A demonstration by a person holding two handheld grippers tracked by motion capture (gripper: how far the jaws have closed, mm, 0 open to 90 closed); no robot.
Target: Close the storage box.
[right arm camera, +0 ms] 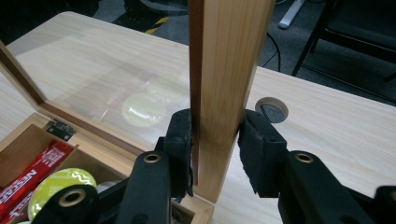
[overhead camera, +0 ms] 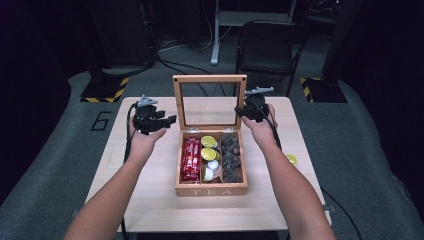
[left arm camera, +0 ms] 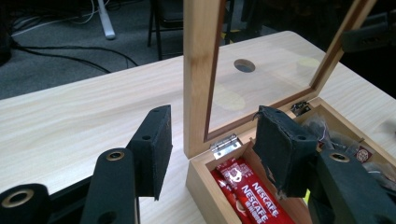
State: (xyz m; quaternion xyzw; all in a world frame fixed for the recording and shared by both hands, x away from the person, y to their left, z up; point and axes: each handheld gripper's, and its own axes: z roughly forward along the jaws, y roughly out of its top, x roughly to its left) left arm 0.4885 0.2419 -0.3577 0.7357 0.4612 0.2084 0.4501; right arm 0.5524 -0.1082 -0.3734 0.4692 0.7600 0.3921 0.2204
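Your right gripper [right arm camera: 215,149] pinches the raised lid [right arm camera: 229,70] of the tea box [overhead camera: 211,189].

The lid stands upright on the table [overhead camera: 150,200], and its right frame post sits squarely between your right pads [right arm camera: 180,140], both pressed against the wood just above the hinge corner. Your left gripper [left arm camera: 210,149] waits with jaws spread and nothing between them; its near pad hangs beside the box's left wall, the other over the red sachets [left arm camera: 247,193], close to the lid's left post without touching it.
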